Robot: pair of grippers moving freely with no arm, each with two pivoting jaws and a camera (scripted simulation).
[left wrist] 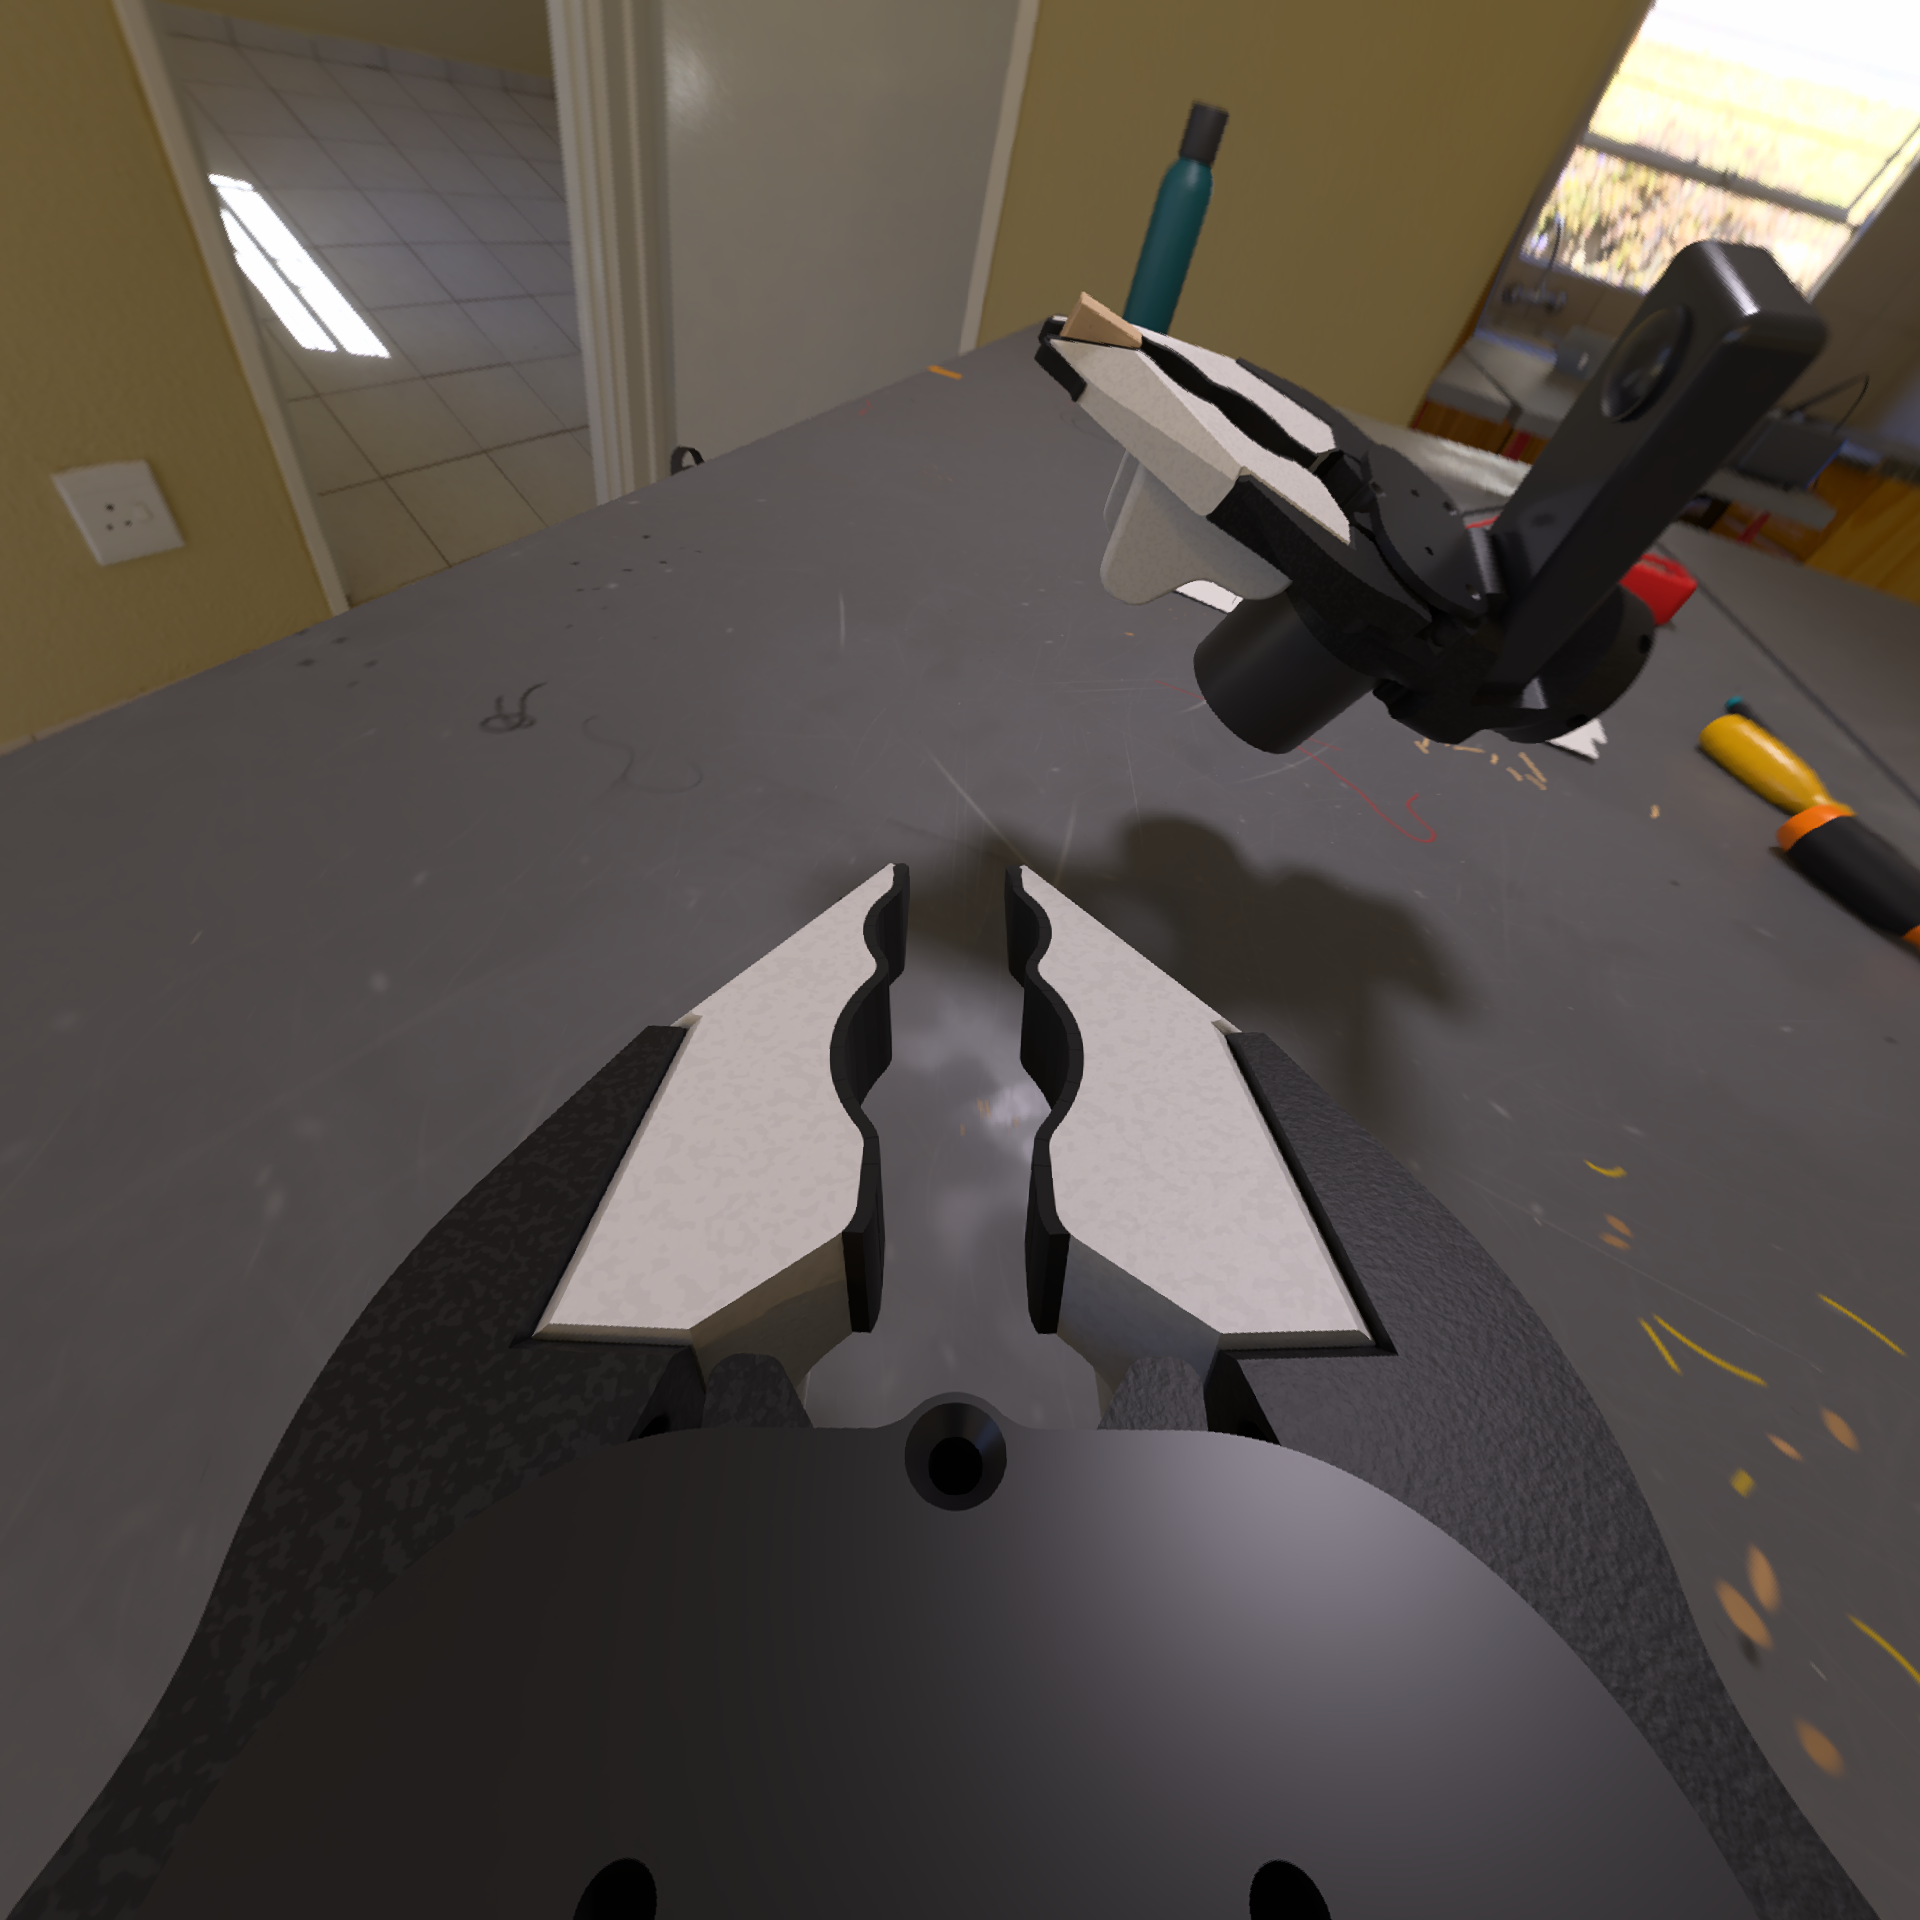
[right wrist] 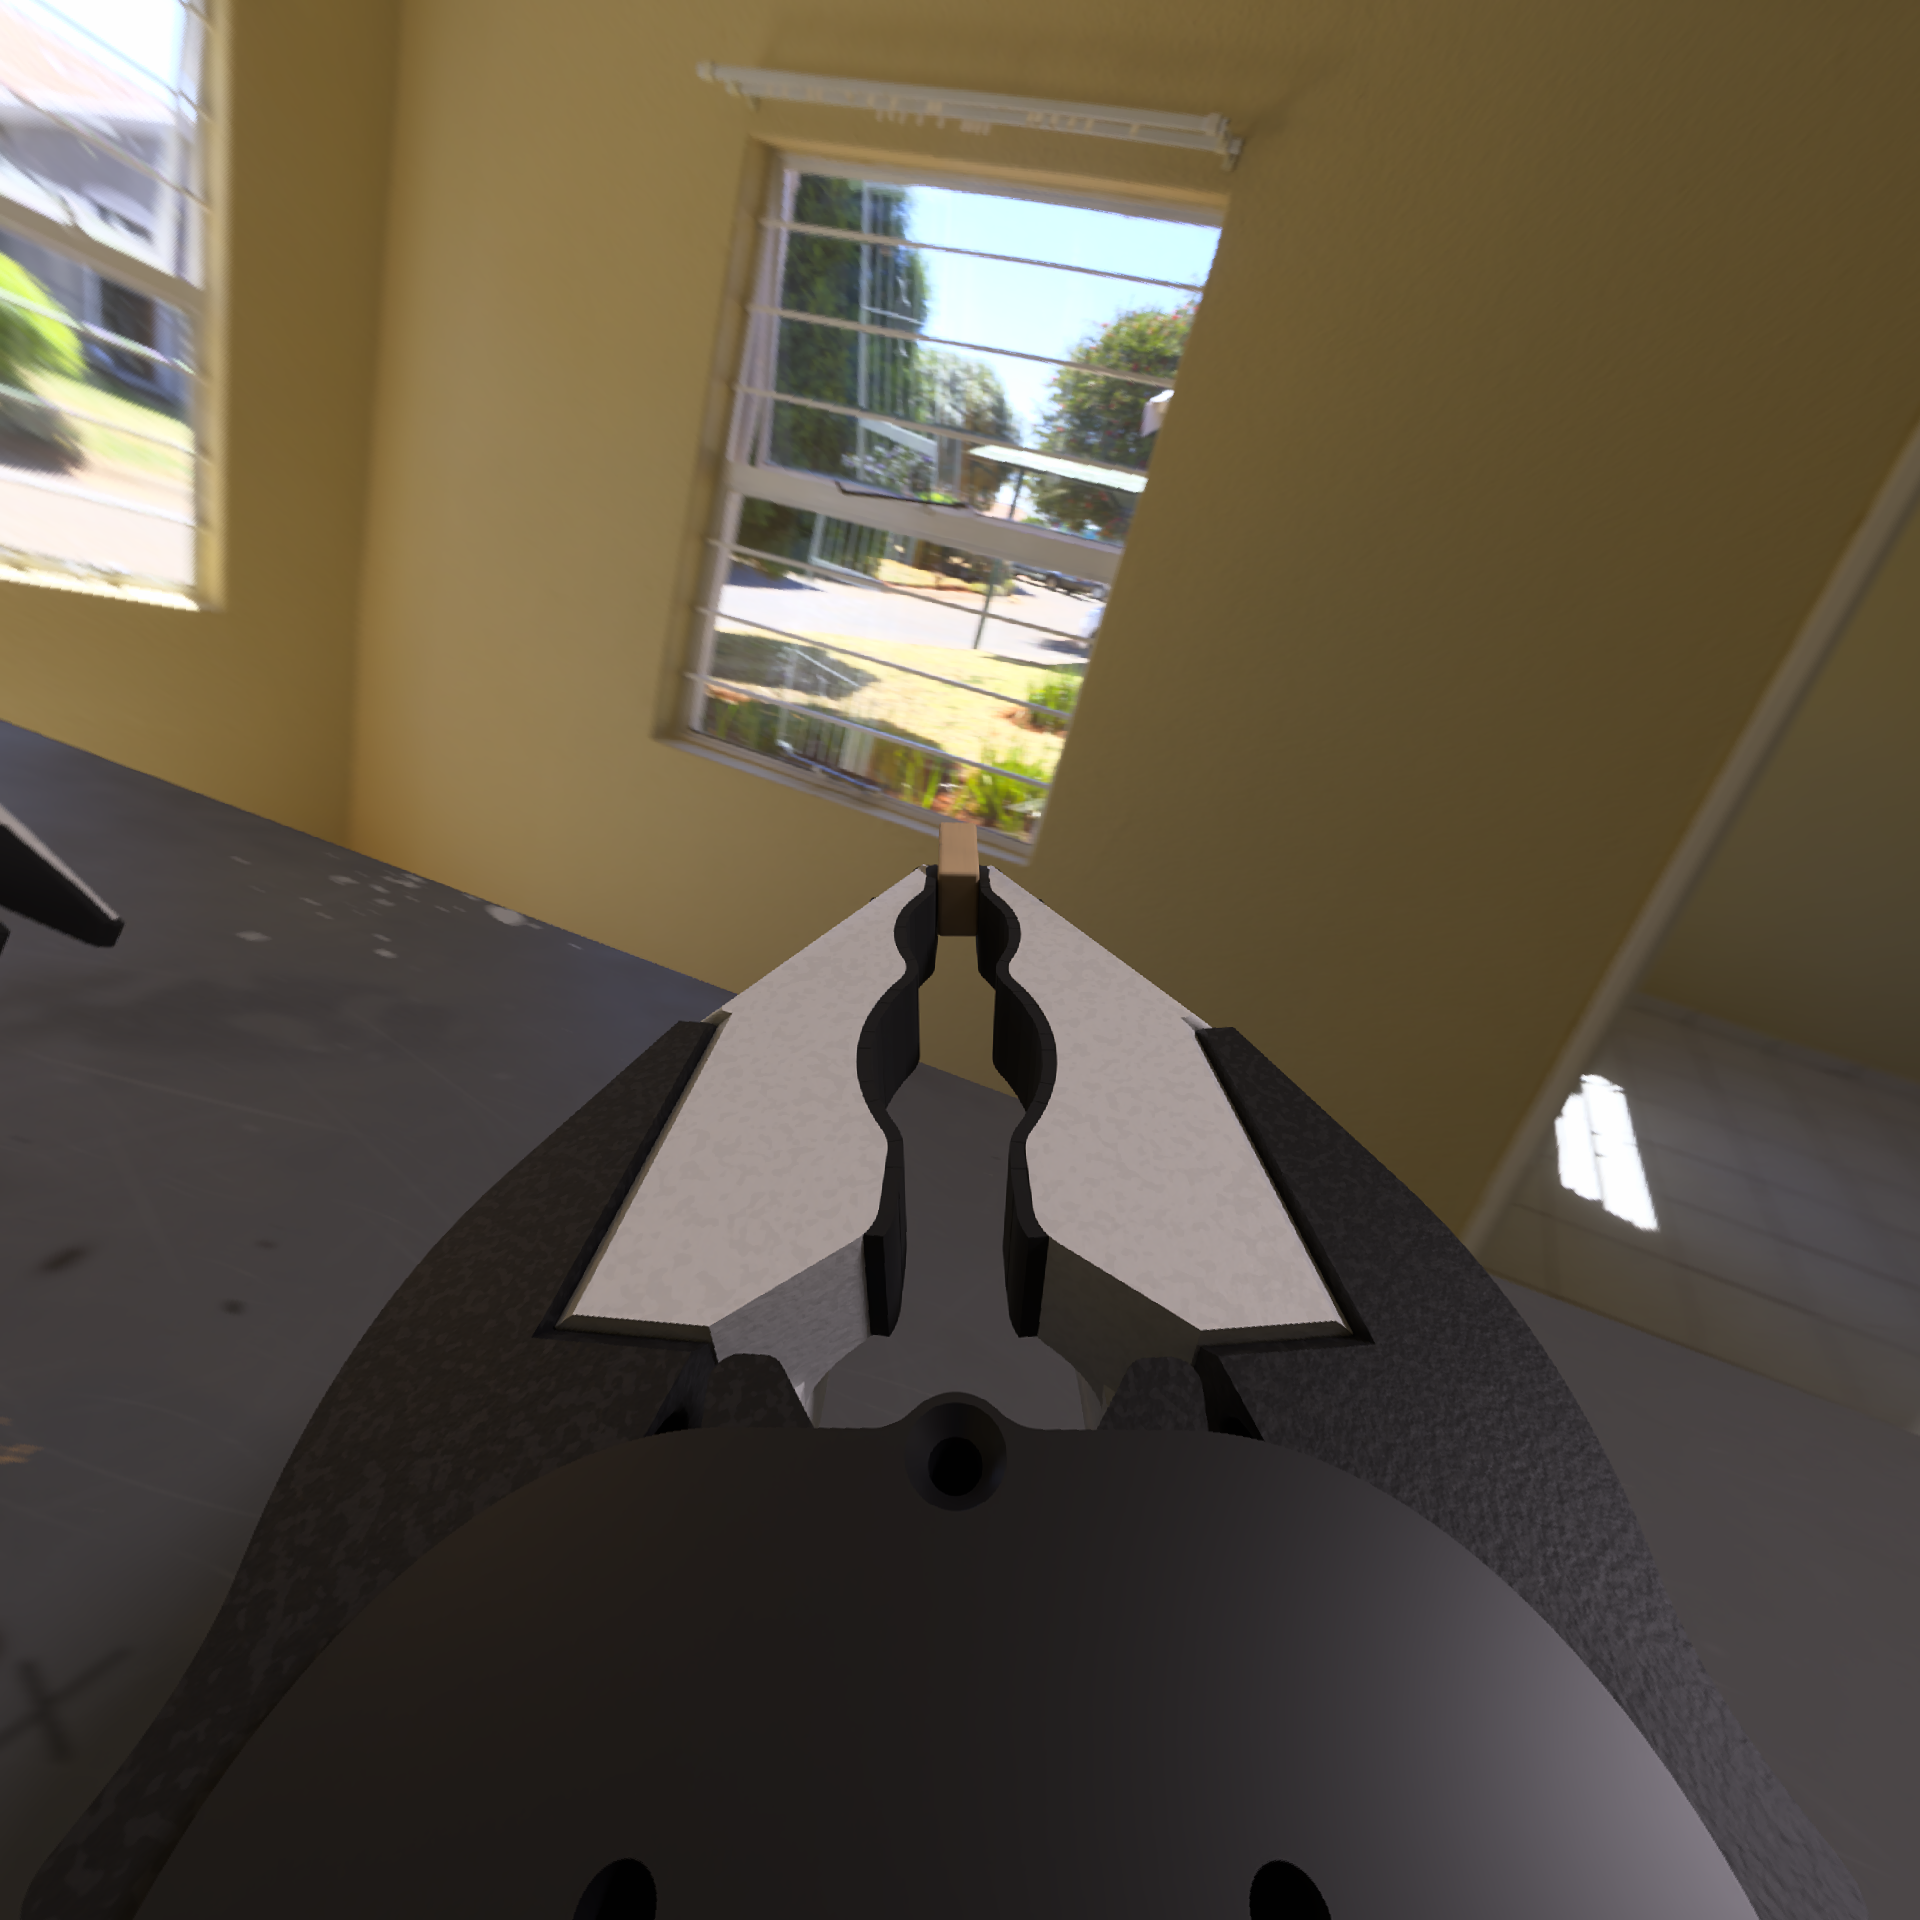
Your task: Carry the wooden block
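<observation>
Yellow walls rise behind the scuffed grey table (left wrist: 623, 831). Far right, the right gripper (right wrist: 957, 883) pinches a small pale tan wooden block (right wrist: 957, 894) at its fingertips, above the table. Nearer, the left gripper (left wrist: 957, 883) hangs slightly parted, empty.

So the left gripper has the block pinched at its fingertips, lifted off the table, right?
Not quite: it is the right gripper that pinches the block at its fingertips, lifted off the table. The right wrist view shows it; the left gripper is open and empty.

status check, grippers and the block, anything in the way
Right gripper shut on wooden block, pinched at the fingertips, above the table. Left gripper open, empty, low over table. Teal bottle stands beyond the block.
</observation>
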